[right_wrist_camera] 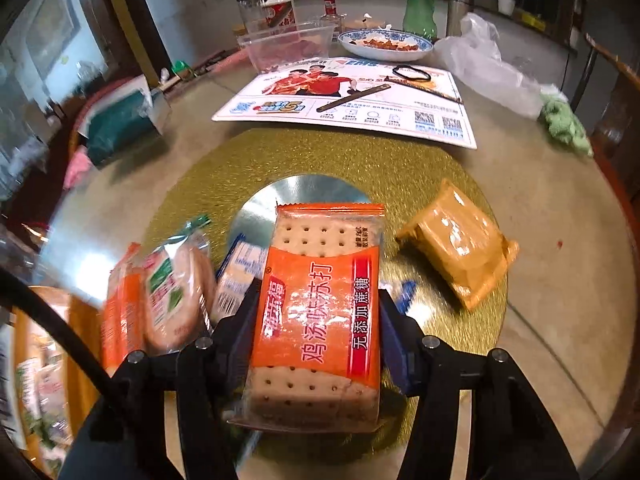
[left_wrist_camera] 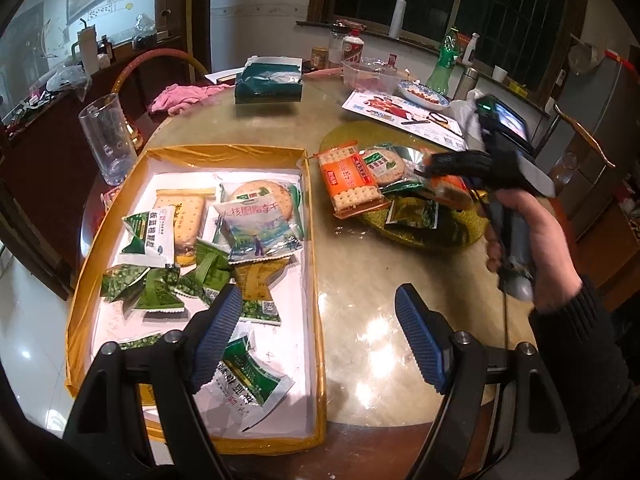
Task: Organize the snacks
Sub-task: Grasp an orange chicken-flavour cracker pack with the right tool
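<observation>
A yellow-rimmed box [left_wrist_camera: 224, 150] on the round table holds several snack packs [left_wrist_camera: 256, 220], green and white ones among them. My left gripper [left_wrist_camera: 316, 300] hangs open over the box's near right rim with nothing between its fingers. On the gold mat [right_wrist_camera: 320, 152] to the right lie loose packs: a round biscuit pack [right_wrist_camera: 176, 292], an orange cracker pack [left_wrist_camera: 350, 180] and a yellow packet [right_wrist_camera: 460, 244]. My right gripper [right_wrist_camera: 319, 320] is over that mat, with its pads pressed on both long sides of another orange cracker pack [right_wrist_camera: 320, 272].
A tall glass [left_wrist_camera: 108, 136] stands left of the box. A green tissue box [left_wrist_camera: 268, 84] and a pink cloth [left_wrist_camera: 184, 96] lie behind it. Past the mat are a printed flyer [right_wrist_camera: 352, 100], a blue-rimmed bowl [right_wrist_camera: 384, 44], bottles and a plastic bag [right_wrist_camera: 492, 68].
</observation>
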A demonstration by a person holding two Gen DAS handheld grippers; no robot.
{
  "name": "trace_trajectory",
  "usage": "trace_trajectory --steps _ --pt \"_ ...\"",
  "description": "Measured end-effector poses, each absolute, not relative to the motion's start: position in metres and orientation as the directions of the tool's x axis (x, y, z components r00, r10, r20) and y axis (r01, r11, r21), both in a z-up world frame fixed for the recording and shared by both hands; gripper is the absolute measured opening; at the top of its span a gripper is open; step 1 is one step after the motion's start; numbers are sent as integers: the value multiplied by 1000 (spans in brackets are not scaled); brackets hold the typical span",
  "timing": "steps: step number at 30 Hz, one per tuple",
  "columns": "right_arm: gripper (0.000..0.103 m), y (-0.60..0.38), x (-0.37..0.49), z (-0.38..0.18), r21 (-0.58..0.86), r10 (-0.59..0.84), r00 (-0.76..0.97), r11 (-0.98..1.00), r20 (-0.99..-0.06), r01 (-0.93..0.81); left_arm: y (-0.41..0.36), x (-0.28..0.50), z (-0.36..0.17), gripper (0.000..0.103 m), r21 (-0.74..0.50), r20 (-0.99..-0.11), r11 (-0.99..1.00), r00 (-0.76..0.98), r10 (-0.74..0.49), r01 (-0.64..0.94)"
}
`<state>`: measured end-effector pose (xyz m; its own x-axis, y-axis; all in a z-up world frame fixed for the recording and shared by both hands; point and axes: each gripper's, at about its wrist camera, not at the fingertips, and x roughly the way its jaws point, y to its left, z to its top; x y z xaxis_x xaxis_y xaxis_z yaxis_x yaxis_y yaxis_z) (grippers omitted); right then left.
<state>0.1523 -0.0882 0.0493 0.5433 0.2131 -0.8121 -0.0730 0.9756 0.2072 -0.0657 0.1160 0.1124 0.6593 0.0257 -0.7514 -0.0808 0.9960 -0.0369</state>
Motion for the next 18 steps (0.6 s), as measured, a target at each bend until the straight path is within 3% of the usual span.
trace_trajectory --steps 6,11,18 --pt "56 -128 86 68 332 364 581 929 -728 -165 113 -46 110 79 -104 -755 992 655 -33 -70" --pt "56 -148 24 62 435 515 554 855 -654 -282 98 1 112 79 -85 -769 996 637 -48 -28" --pt "56 -154 -2 42 484 575 538 816 -616 -317 90 103 88 79 -93 -847 996 527 -71 -16"
